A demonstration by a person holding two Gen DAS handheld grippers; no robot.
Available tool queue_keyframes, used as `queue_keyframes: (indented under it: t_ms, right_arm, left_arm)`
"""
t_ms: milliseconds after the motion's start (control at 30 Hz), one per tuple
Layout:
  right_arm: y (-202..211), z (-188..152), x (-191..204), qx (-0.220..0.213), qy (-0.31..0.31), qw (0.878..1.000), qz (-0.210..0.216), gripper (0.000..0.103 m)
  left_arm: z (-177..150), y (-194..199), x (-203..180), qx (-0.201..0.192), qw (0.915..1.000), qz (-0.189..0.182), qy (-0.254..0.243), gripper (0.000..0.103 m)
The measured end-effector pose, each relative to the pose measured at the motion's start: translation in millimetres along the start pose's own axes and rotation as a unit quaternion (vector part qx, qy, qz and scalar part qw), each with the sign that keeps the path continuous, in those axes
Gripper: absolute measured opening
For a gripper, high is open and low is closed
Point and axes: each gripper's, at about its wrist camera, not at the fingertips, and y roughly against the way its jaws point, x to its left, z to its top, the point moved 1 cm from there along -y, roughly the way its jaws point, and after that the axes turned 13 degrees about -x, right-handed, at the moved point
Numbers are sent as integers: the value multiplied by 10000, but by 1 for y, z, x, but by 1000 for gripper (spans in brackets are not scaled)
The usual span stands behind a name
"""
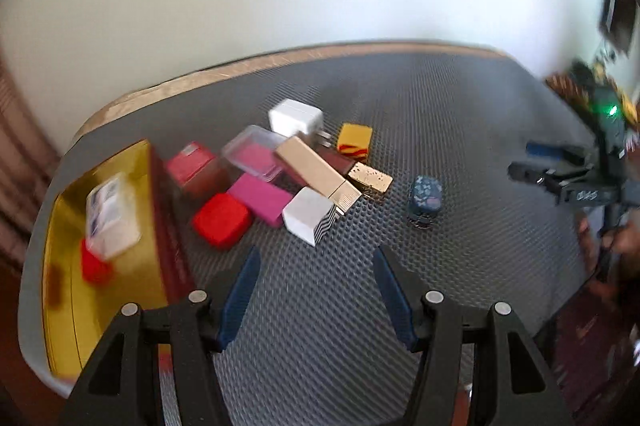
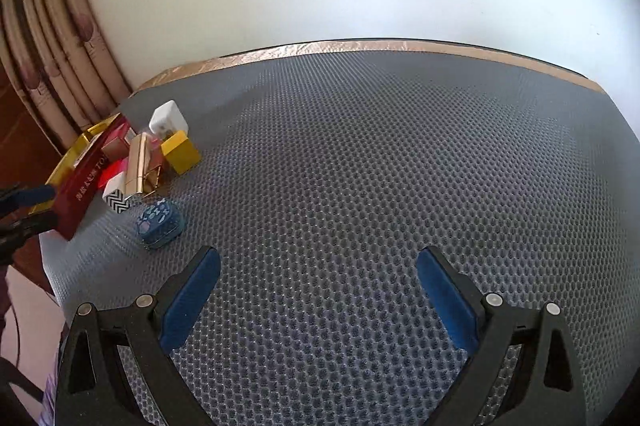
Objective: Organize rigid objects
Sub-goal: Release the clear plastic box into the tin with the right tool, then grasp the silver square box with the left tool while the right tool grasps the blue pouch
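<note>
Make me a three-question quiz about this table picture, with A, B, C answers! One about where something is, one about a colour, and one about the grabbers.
1. Where does the small blue box sit?
A. In the gold tray
B. Alone on the mat, right of the pile
C. On top of the pile

2. What colour is the plug behind the pile?
A. White
B. Green
C. Black

3. How are the left gripper and right gripper?
A. Both shut
B. Both open and empty
C. One holds a box

Answers: 1 B, bare mat lies between it and the pile. 2 A, its body is white. 3 B, mat shows between the fingers.
</note>
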Motion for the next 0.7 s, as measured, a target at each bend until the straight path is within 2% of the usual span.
queue_keyframes:
  t_ms: [133,300,500,567,633,700]
  right_arm:
    - [2,1,-6,-39,-212,9997,116,99]
    - [3,1,-6,-29,-291,9994,166,99]
    - [-4,1,0,40,-230,9996,155,99]
    - [-5,2,-1,49,-256,9995,152,99]
    - [-6,2,-3,65,-306,9994,164,99]
    - [-7,1,-6,78,-370,9991,169,99]
  left_arm:
    - [7,-31,1,315,9984,-401,-249,60]
    - [10,-56,7,475,9970,-328,-510,60]
    - [13,-79,8,642,9932,-525,-822,60]
    - [9,-84,6,750,9915,-540,-911,50]
    - [7,-84,4,640,9917,-384,-1048,36]
    - [8,-82,8,645,9942,-353,-783,36]
